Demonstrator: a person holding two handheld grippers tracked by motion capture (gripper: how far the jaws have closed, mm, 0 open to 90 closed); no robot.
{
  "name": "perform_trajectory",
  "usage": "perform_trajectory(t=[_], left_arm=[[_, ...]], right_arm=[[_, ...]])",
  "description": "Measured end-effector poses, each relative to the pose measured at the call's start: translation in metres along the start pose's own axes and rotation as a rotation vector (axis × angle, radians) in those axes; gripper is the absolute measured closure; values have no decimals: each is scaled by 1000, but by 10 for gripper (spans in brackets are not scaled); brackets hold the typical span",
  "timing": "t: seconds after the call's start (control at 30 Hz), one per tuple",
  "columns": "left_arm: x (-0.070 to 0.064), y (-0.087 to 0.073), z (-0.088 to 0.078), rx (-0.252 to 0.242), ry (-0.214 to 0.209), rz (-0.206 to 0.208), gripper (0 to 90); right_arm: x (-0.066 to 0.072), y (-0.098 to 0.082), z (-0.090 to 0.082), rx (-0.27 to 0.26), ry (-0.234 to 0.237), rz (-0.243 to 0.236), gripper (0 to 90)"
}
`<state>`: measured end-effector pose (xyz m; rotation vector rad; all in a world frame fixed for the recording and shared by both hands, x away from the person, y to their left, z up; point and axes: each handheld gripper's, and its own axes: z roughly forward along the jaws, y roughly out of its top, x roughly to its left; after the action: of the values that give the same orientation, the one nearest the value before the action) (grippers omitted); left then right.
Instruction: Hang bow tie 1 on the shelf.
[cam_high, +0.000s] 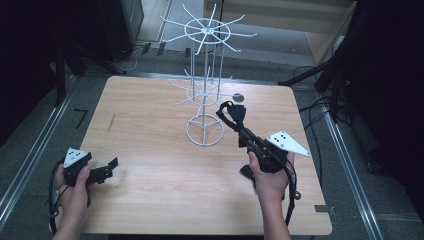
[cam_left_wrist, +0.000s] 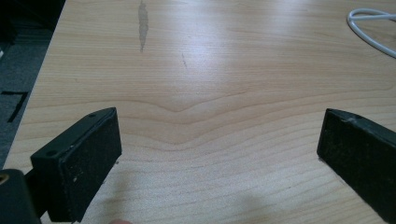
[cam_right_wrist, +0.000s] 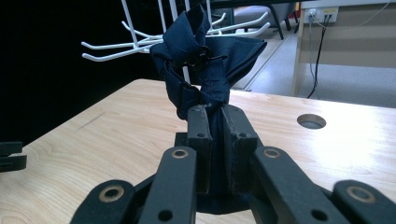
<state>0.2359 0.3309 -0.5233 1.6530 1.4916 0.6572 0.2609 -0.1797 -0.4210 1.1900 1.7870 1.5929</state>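
Black linked jaws of the right gripper (cam_right_wrist: 215, 122), clamped on a dark navy fabric bundle (cam_right_wrist: 205, 60), crumpled and strap-looped, seen close in the right gripper view; behind it, white wire hooks. High view: same bundle (cam_high: 234, 116) held up over the pale wood-grain table (cam_high: 150, 200), just right of the round base of the white wire rack (cam_high: 205, 95), two-tiered with radiating prongs. Left gripper (cam_high: 111, 167), near the table's front-left edge, jaws spread wide with nothing between; its own view adds matte, scuffed pads, a grey scuff (cam_left_wrist: 143, 23) on the wood and a white wire curve at top right. Round cable hole (cam_right_wrist: 311, 121) in the tabletop.
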Motion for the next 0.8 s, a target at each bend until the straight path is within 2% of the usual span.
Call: perform_trajectory(t=[0.47, 0.63, 0.8], left_arm=[[0, 0, 0, 2, -1, -1, 2], [0, 0, 0, 3, -3, -3, 1], [0, 0, 0, 2, -2, -1, 1]], right_arm=[[3, -7, 26, 43, 0, 23, 837], [5, -6, 26, 34, 0, 17, 837], [7, -6, 29, 48, -6, 2, 837]])
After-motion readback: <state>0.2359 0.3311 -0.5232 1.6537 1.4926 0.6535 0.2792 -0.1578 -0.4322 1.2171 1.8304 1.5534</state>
